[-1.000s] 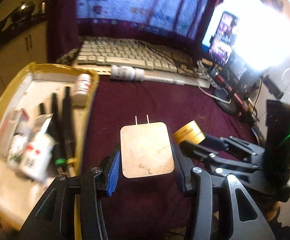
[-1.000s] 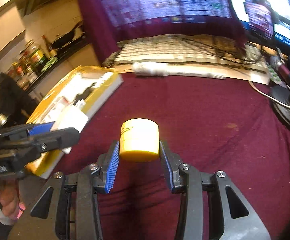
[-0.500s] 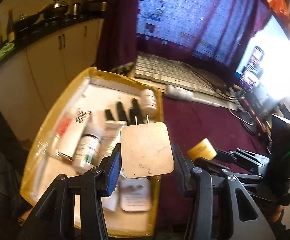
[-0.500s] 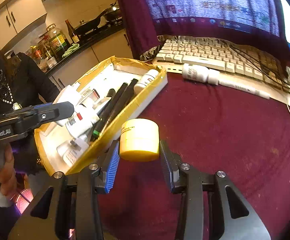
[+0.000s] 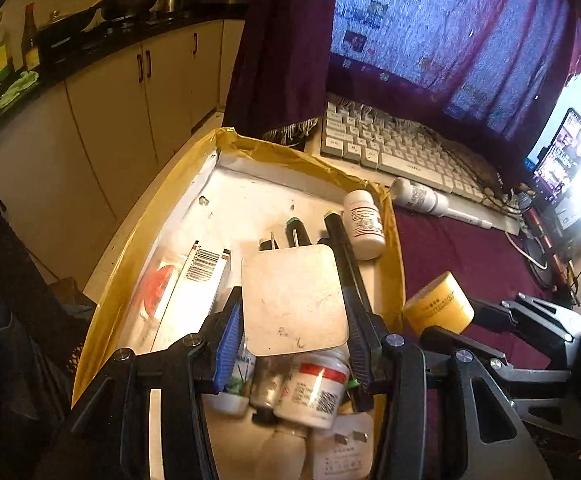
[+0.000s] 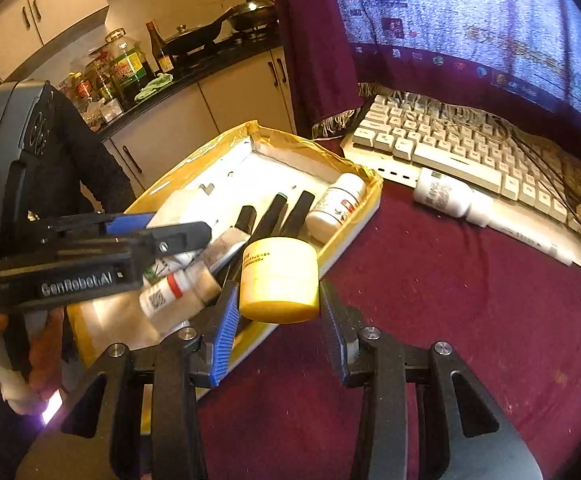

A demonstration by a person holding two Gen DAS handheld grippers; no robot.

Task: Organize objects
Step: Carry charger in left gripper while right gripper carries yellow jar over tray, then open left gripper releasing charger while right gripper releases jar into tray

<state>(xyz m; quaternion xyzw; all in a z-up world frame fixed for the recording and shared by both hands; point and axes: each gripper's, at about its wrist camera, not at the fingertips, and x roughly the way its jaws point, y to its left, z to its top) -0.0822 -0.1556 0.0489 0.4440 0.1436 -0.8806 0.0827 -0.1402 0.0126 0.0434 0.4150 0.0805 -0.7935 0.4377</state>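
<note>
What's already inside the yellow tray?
The yellow tray holds a white pill bottle, black pens, a barcoded box and another bottle. The charger in the left gripper hides more.

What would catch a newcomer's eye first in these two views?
Each gripper carries something: the left gripper clamps a white plug adapter above the crowded yellow tray, and the right gripper clamps a yellow jar at the tray's near edge. Behind lies a keyboard.

A yellow jar over a maroon cloth (keyboard white).
</note>
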